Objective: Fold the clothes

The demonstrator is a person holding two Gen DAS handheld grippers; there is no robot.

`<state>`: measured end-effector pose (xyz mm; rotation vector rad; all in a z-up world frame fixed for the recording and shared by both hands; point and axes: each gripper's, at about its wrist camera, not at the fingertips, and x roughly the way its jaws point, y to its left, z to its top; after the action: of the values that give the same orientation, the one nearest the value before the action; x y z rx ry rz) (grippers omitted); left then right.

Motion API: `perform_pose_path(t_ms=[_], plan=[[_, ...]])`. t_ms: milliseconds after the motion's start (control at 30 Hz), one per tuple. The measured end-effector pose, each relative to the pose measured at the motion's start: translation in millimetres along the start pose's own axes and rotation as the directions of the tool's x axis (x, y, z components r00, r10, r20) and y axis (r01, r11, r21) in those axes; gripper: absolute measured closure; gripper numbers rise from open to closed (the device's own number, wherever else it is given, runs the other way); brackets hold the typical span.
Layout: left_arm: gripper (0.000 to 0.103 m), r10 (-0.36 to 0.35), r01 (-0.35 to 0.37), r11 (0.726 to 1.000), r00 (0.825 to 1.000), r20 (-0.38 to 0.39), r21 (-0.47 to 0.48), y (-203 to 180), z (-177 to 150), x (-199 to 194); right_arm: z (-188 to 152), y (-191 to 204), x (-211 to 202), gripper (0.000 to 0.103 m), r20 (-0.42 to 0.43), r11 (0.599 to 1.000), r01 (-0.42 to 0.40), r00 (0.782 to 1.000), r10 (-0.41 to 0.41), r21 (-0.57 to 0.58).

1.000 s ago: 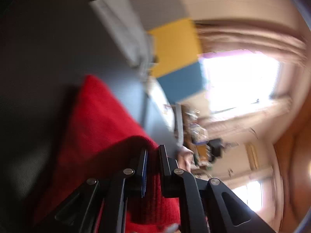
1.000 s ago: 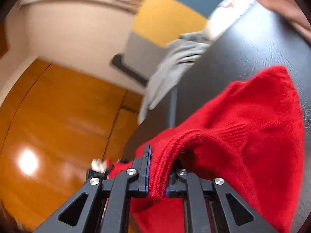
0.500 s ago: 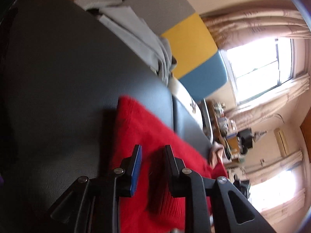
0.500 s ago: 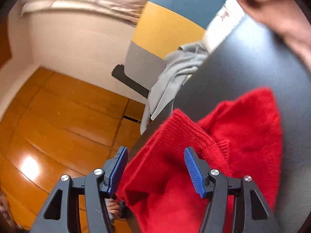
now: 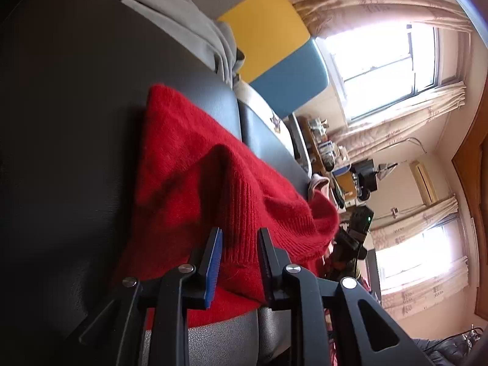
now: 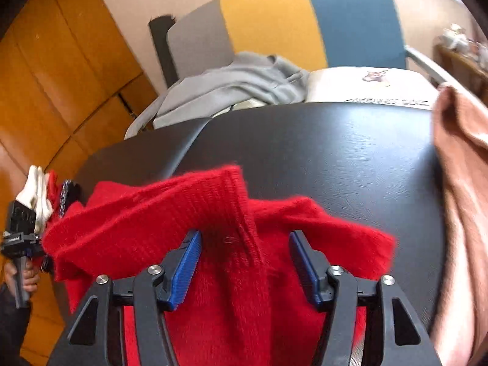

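A red sweater (image 5: 195,183) lay on a black table (image 5: 76,122). The table top looked soft and a bit bumpy, like leather, and a seam ran across it. The sweater was bunched up near the close edge, with a ribbed cuff sticking up in a hump.

The left gripper (image 5: 239,238) had its two fingers a little way apart. The ribbed cuff sat in the gap, but the pads did not squeeze it. In the right wrist view this gripper (image 6: 62,198) showed at the left edge of the table, beside the sweater, with a hand (image 6: 24,277) around its handle.

The right gripper (image 6: 244,241) was closing its jaws. They were quite wide apart, and a ribbed fold of the sweater (image 6: 231,213) ran between them. The blue pads (image 6: 186,262) did not touch the wool.

At the far side of the table lay a grey top (image 6: 231,88) in a heap. Next to it was a white cloth (image 6: 366,84) with a small picture on it. A pink cloth (image 6: 457,167) hung over the right edge of the table.

Behind the table stood a chair (image 6: 305,18) with grey, yellow and blue parts. The wall on the left had orange wood panels (image 6: 61,61). In the left wrist view, bright windows (image 5: 387,61) had pale curtains (image 5: 366,3), and a shelf (image 5: 326,149) held lots of small things.
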<state>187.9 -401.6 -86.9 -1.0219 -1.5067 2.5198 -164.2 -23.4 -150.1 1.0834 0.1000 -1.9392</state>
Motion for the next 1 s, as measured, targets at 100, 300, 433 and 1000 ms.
perform_pose_path(t_ms=[100, 300, 433, 1000], plan=[[0.081, 0.006, -0.006, 1.000, 1.000, 0.003, 0.011, -4, 4, 1, 5, 7, -4, 0.093, 0.020, 0.999, 0.019, 1.000, -0.018, -0.035], [0.080, 0.175, -0.183, 0.978, 0.981, 0.089, 0.097, -10, 14, -11, -10, -45, 0, 0.092, 0.021, 0.974, 0.127, 0.991, -0.134, 0.185], [0.079, 0.352, -0.369, 0.902, 0.929, 0.117, 0.225, -15, 11, -12, -22, -55, 7, 0.091, 0.035, 0.964, 0.101, 0.993, -0.113, 0.246], [0.061, 0.155, 0.013, 0.809, 0.960, -0.234, 0.588, -78, -46, 38, -35, -51, 4, 0.090, 0.084, 0.956, 0.053, 0.993, -0.080, 0.289]])
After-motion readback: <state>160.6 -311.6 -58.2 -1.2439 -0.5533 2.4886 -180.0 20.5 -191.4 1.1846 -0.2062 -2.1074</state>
